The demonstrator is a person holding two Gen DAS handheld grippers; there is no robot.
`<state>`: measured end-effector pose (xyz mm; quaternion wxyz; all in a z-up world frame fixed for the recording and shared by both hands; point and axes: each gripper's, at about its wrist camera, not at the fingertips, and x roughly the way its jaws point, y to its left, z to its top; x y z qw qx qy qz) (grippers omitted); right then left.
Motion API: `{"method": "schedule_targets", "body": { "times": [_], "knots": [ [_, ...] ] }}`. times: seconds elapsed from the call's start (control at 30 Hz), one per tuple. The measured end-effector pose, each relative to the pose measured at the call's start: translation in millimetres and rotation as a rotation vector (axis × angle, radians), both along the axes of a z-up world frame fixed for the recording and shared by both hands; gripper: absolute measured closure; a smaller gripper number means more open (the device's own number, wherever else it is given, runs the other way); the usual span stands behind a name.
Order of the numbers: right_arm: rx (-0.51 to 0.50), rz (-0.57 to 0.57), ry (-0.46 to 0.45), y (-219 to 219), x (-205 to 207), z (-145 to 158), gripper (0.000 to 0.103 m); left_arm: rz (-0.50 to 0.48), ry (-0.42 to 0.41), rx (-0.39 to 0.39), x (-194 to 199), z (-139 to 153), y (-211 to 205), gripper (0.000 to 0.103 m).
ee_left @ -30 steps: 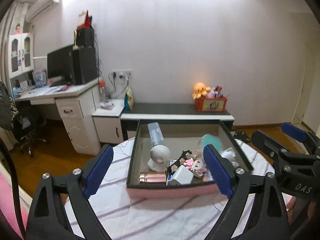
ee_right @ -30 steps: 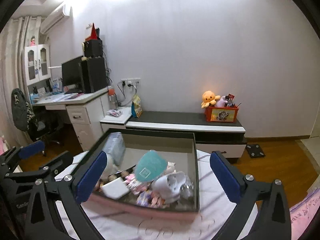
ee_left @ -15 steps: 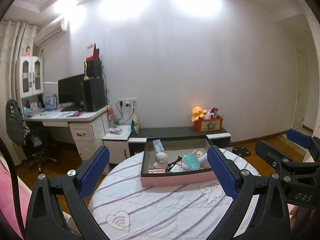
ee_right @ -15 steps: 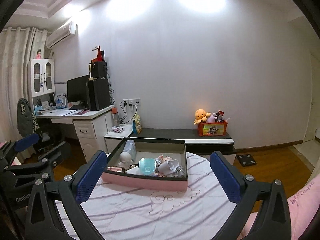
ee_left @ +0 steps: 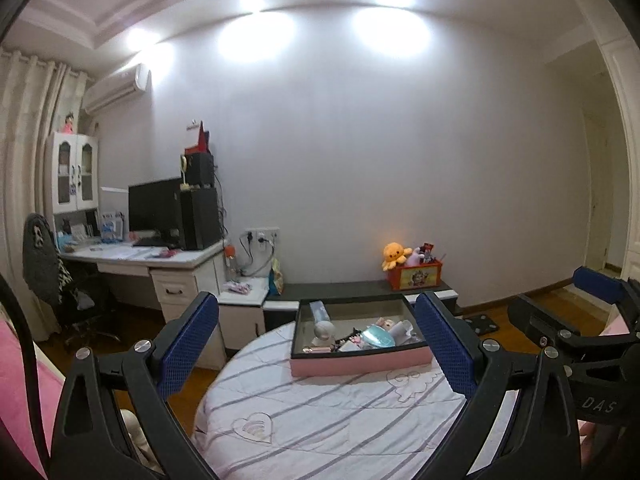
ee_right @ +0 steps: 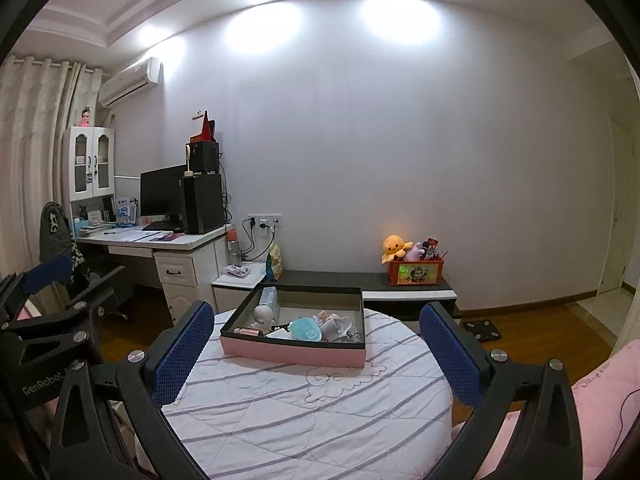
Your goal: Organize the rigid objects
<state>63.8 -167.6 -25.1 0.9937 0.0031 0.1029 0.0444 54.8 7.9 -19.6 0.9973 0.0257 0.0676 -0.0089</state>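
A pink box with a black inside [ee_left: 360,363] [ee_right: 294,351] stands at the far side of a round table with a white striped cloth [ee_left: 320,416] [ee_right: 312,412]. It holds several small things: a white round figure [ee_left: 322,330] [ee_right: 263,316], a teal oval case [ee_left: 379,336] [ee_right: 305,330], a clear bottle [ee_left: 319,311] and a rose-gold tube [ee_left: 316,348]. My left gripper [ee_left: 316,350] is open and empty, held back from the box. My right gripper [ee_right: 316,354] is open and empty too.
A white desk with monitor and speakers [ee_left: 160,248] stands at the left. A low black cabinet [ee_left: 360,292] behind the table carries an orange toy box [ee_left: 414,276]. A chair [ee_left: 44,264] is at the far left. Pink bedding [ee_right: 600,396] lies at the right.
Both grippers have pulled up and back from the box. It now looks small and far, and the whole table and room show. Both stay open.
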Motion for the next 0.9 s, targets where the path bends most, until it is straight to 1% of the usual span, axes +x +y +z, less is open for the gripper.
{"method": "schedule_targets", "body": {
  "times": [0.13, 0.43, 0.9],
  "knots": [
    [-0.001, 0.001, -0.014, 1.7, -5.8, 2.6, 0.0, 0.016, -0.016, 0.012, -4.5, 1.9, -1.2, 0.003],
    [0.001, 0.0, -0.011, 1.3, -4.7, 1.2, 0.0, 0.011, -0.005, 0.002, -4.2, 0.3, -0.2, 0.003],
    [0.002, 0.004, -0.016, 3.8, -10.7, -2.1, 0.0, 0.015, -0.016, 0.001, -5.8, -2.1, 0.6, 0.003]
  ]
}}
